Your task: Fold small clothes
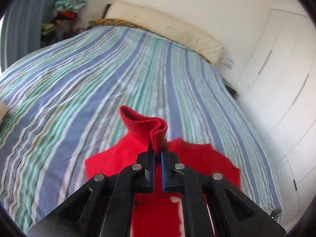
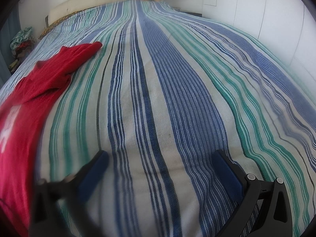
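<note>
As left gripper (image 1: 157,154) pinches red shirt (image 1: 138,150) | sleeve (image 2: 86,49) seemingly points headboardward

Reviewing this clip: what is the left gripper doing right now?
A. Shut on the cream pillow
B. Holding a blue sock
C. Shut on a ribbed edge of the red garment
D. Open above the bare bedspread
C: the left gripper pinches a folded ribbed edge of the red garment, lifting it above the striped bedspread.
</note>
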`<state>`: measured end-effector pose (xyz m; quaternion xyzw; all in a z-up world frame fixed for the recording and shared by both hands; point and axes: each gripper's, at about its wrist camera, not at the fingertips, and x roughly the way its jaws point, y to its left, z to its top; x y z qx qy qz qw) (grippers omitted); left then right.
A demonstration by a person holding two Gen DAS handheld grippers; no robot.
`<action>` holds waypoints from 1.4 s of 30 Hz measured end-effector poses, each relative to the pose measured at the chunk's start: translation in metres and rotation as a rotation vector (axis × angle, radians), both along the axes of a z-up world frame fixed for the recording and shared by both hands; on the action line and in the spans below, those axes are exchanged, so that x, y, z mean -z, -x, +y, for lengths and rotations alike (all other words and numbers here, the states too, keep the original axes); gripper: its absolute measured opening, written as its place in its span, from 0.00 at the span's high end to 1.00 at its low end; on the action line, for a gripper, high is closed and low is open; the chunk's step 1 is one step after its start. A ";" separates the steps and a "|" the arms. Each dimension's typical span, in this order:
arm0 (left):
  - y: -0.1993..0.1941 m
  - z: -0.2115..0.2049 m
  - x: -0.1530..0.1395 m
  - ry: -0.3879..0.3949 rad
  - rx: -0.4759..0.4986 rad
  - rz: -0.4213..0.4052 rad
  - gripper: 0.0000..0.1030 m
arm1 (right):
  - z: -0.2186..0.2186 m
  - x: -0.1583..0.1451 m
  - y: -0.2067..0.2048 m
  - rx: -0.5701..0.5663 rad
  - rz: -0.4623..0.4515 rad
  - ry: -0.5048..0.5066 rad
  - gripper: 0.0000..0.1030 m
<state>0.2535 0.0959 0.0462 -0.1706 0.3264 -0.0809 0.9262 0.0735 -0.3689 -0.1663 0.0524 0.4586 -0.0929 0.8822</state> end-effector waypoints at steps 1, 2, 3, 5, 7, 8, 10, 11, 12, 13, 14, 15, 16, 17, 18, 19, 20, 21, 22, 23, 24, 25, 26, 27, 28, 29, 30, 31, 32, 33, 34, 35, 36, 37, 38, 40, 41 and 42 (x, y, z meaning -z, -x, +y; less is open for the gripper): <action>-0.010 -0.027 -0.006 -0.008 0.055 -0.011 0.97 | 0.000 0.000 0.000 0.000 0.000 -0.001 0.00; -0.018 -0.054 -0.008 -0.019 0.114 -0.012 0.96 | 0.000 0.000 0.000 0.000 -0.001 -0.001 0.00; -0.025 -0.081 -0.006 -0.035 0.167 0.000 0.93 | 0.000 0.000 0.000 -0.001 -0.001 -0.001 0.00; -0.034 -0.128 0.010 -0.086 0.243 0.070 0.75 | 0.001 0.000 0.001 -0.001 -0.001 -0.001 0.00; -0.035 -0.160 0.035 -0.131 0.293 0.153 0.37 | 0.001 0.000 0.000 -0.001 -0.002 -0.001 0.00; -0.028 -0.168 0.046 -0.146 0.305 0.176 0.30 | 0.001 0.000 0.000 -0.001 -0.002 -0.001 0.00; -0.008 -0.167 0.064 -0.143 0.340 0.205 0.30 | 0.000 0.000 0.000 -0.001 -0.003 -0.002 0.00; 0.004 -0.160 0.071 -0.137 0.350 0.213 0.30 | 0.000 0.000 0.000 -0.001 -0.004 -0.002 0.00; 0.016 -0.147 0.076 -0.137 0.341 0.214 0.30 | -0.001 -0.001 0.000 -0.001 -0.005 -0.003 0.00; 0.027 -0.133 0.080 -0.141 0.317 0.215 0.29 | -0.001 0.000 0.000 -0.001 -0.005 -0.004 0.00; 0.034 -0.116 0.085 -0.149 0.280 0.220 0.26 | -0.001 0.000 0.000 -0.001 -0.006 -0.005 0.00; 0.040 -0.096 0.091 -0.164 0.235 0.227 0.23 | -0.002 0.000 0.000 -0.002 -0.006 -0.006 0.00; 0.048 -0.075 0.096 -0.186 0.188 0.235 0.22 | 0.000 0.000 0.001 -0.002 -0.005 -0.006 0.00; 0.051 -0.054 0.104 -0.217 0.148 0.241 0.22 | -0.001 0.000 0.000 -0.002 -0.005 -0.006 0.00; 0.058 -0.037 0.110 -0.255 0.122 0.248 0.22 | 0.000 0.001 -0.001 -0.001 -0.004 -0.005 0.00; 0.063 -0.024 0.118 -0.294 0.105 0.265 0.22 | 0.001 0.001 -0.001 -0.001 -0.003 -0.003 0.00; 0.069 -0.013 0.126 -0.320 0.096 0.286 0.22 | 0.001 0.001 -0.001 -0.001 -0.002 -0.001 0.00; 0.075 -0.004 0.133 -0.325 0.094 0.303 0.22 | 0.002 0.001 -0.001 -0.001 0.001 0.000 0.00; 0.082 0.003 0.139 -0.318 0.094 0.314 0.22 | 0.002 0.000 -0.002 -0.001 0.008 -0.001 0.00; 0.088 0.009 0.143 -0.305 0.094 0.319 0.22 | 0.002 -0.003 -0.004 -0.001 0.022 -0.002 0.00; 0.094 0.013 0.147 -0.290 0.093 0.318 0.22 | 0.003 -0.009 -0.006 -0.001 0.043 0.001 0.02; 0.098 0.015 0.151 -0.274 0.093 0.314 0.22 | 0.008 -0.018 -0.007 -0.011 0.057 -0.003 0.05; 0.101 0.015 0.156 -0.259 0.091 0.312 0.22 | 0.014 -0.032 -0.008 -0.045 0.049 -0.023 0.12; 0.103 0.014 0.161 -0.242 0.089 0.309 0.22 | 0.025 -0.048 -0.009 -0.094 0.036 -0.053 0.12; 0.102 0.010 0.166 -0.223 0.085 0.305 0.22 | 0.038 -0.065 -0.014 -0.149 0.031 -0.100 0.12; 0.098 0.008 0.172 -0.201 0.080 0.298 0.22 | 0.052 -0.082 -0.023 -0.214 0.036 -0.180 0.12; 0.101 0.006 0.177 -0.184 0.074 0.289 0.20 | 0.069 -0.096 -0.034 -0.290 0.050 -0.286 0.14; 0.104 0.003 0.183 -0.180 0.063 0.283 0.19 | 0.087 -0.109 -0.048 -0.358 0.070 -0.391 0.15; 0.107 0.001 0.185 -0.192 0.057 0.276 0.18 | 0.104 -0.118 -0.064 -0.408 0.086 -0.478 0.16; 0.109 -0.003 0.187 -0.219 0.061 0.267 0.18 | 0.119 -0.124 -0.081 -0.431 0.097 -0.541 0.17; 0.109 -0.006 0.187 -0.241 0.072 0.261 0.17 | 0.132 -0.126 -0.099 -0.430 0.104 -0.584 0.18; 0.111 -0.008 0.186 -0.251 0.081 0.257 0.15 | 0.141 -0.121 -0.120 -0.413 0.117 -0.626 0.22; 0.113 -0.009 0.186 -0.254 0.088 0.254 0.13 | 0.147 -0.111 -0.141 -0.380 0.137 -0.671 0.33; 0.114 -0.009 0.187 -0.258 0.093 0.253 0.13 | 0.149 -0.096 -0.161 -0.328 0.156 -0.709 0.41; 0.116 -0.009 0.189 -0.264 0.095 0.253 0.12 | 0.151 -0.080 -0.178 -0.274 0.171 -0.738 0.51; 0.117 -0.009 0.189 -0.272 0.095 0.251 0.11 | 0.156 -0.046 -0.202 -0.182 0.221 -0.772 0.53; 0.117 -0.009 0.190 -0.273 0.095 0.251 0.11 | 0.156 -0.031 -0.208 -0.130 0.233 -0.789 0.53; 0.118 -0.010 0.190 -0.273 0.095 0.252 0.10 | 0.155 -0.019 -0.213 -0.087 0.233 -0.813 0.53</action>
